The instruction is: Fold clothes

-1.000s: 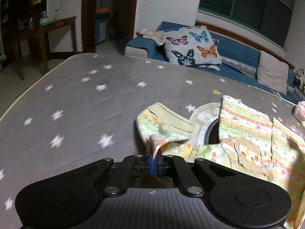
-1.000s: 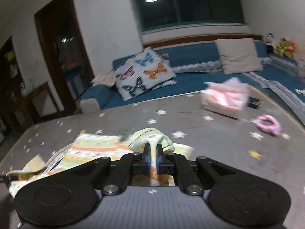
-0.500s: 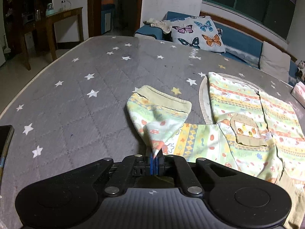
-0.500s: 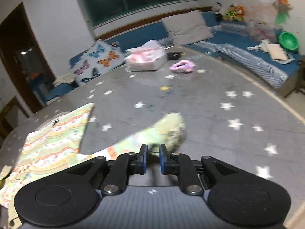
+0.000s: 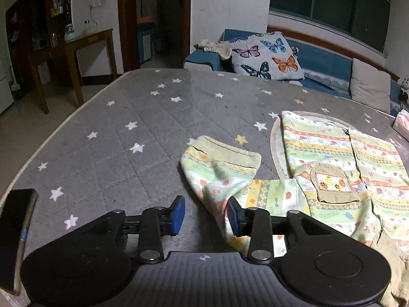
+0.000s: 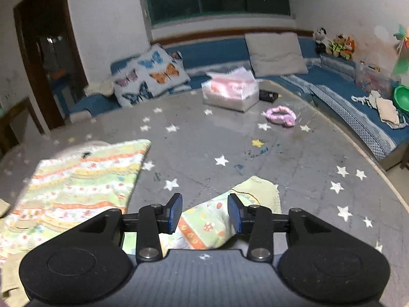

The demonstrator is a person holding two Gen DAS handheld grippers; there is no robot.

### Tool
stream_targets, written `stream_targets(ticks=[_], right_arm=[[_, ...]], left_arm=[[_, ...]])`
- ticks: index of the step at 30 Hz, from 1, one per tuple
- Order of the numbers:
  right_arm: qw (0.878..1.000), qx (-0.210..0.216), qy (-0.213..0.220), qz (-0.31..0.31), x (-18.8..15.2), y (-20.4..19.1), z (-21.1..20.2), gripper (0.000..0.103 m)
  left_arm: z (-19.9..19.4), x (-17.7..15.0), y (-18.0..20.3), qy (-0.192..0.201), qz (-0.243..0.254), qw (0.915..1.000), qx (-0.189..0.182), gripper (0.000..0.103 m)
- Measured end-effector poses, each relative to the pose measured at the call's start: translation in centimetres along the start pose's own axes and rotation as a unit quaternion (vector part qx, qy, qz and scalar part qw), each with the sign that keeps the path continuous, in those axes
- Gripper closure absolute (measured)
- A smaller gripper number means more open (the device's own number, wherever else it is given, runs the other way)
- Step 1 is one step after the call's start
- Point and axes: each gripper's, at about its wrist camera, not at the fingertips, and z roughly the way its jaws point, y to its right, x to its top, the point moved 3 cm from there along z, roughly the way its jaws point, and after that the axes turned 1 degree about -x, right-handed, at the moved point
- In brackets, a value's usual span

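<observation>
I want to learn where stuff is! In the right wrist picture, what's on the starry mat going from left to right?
Striped garment body → sleeve between the open right tool fingers → tissue box → pink ring.

One garment (image 5: pixel 340 163) lies on the star-printed mattress (image 5: pixel 122 138), with two sleeves: one (image 5: pixel 217 168) at 9 o'clock of its body, the other (image 6: pixel 230 212) in the right view. It has one pocket (image 5: pixel 332 185). Two grippers, left (image 5: pixel 205 216) and right (image 6: pixel 204 213), each show two blue pads. One phone (image 5: pixel 15 230) sits at 8 o'clock. On the sofa are two cushions: butterfly (image 5: pixel 265 56) and grey (image 5: pixel 369 88). One tissue box (image 6: pixel 230 90), one pink band (image 6: pixel 280 115), one green bowl (image 6: pixel 401 97).
</observation>
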Motion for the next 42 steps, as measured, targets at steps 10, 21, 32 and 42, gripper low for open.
stream_targets(ticks=[10,21,32,42], right_arm=[[0.996,-0.044,-0.075,-0.006,-0.2,0.4,6.3,0.072],[0.998,-0.057,-0.020,0.019,1.2,3.0,3.0,0.103],[0.997,-0.044,-0.065,0.027,1.2,1.4,6.7,0.062],[0.997,-0.064,-0.041,-0.003,1.7,1.2,6.1,0.102]], left_arm=[[0.0,0.2,-0.7,0.004,-0.003,1.0000,0.004,0.059],[0.4,1.5,-0.1,0.019,0.001,0.9998,0.003,0.052],[-0.3,1.7,-0.2,0.030,-0.002,0.9995,0.007,0.040],[0.5,1.6,-0.8,0.023,-0.011,0.9995,0.017,0.038]])
